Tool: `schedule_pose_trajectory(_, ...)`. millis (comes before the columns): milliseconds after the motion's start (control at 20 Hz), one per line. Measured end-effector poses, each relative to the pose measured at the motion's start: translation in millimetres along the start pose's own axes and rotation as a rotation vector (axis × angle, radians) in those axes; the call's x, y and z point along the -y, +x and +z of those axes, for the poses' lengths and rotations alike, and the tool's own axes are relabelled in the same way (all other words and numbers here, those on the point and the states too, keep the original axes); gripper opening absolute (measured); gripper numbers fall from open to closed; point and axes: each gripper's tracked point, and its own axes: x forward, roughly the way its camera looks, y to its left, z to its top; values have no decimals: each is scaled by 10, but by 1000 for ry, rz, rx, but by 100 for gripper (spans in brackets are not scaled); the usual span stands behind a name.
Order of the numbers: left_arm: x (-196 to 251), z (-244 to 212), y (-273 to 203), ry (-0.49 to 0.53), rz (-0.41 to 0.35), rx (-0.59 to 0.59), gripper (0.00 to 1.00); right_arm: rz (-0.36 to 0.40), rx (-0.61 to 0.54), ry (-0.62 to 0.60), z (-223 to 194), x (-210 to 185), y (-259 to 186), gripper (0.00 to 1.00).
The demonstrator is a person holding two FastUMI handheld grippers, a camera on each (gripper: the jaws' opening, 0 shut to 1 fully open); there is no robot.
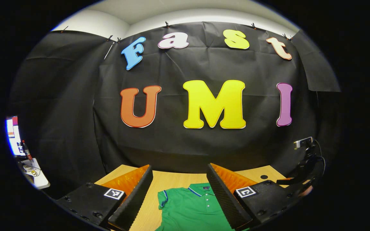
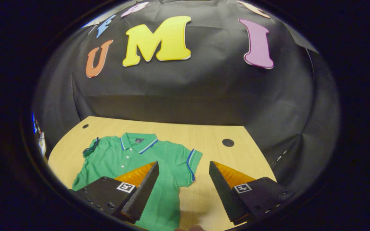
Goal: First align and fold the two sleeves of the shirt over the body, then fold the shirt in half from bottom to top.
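A green polo shirt [image 2: 130, 160] with blue-trimmed collar and cuffs lies flat, front up, on the wooden table [image 2: 223, 157]. Its collar [image 2: 138, 141] points toward the back wall and both short sleeves are spread out. My right gripper [image 2: 183, 165] is open above the table, with the shirt's near sleeve [image 2: 193, 163] just ahead between its fingers. My left gripper [image 1: 178, 166] hovers open over the shirt [image 1: 188, 208], the collar and button placket between its fingers. In the left gripper view the right gripper [image 1: 307, 166] appears at the far right, held by a hand [image 1: 307, 191].
The table has round cable holes [image 2: 227, 142] [image 2: 85, 126] near its back corners. Black cloth walls close off the table's back and sides. A lit screen [image 1: 13, 134] and a white shelf with small items [image 1: 35, 175] stand off to the left.
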Motion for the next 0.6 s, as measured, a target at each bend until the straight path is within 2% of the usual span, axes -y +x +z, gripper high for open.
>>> schedule_pose_trajectory(150, 23, -77, 35, 2, 15, -25, 100, 22, -103, -7, -294, 51, 380, 97)
schedule_pose_trajectory(550, 9, -273, 90, 14, 40, -69, 100, 33, -203, 0, -597, 96, 969, 96)
schedule_pose_trajectory(600, 13, -302, 92, 13, 43, -82, 100, 35, -221, 7, -649, 108, 1018, 90)
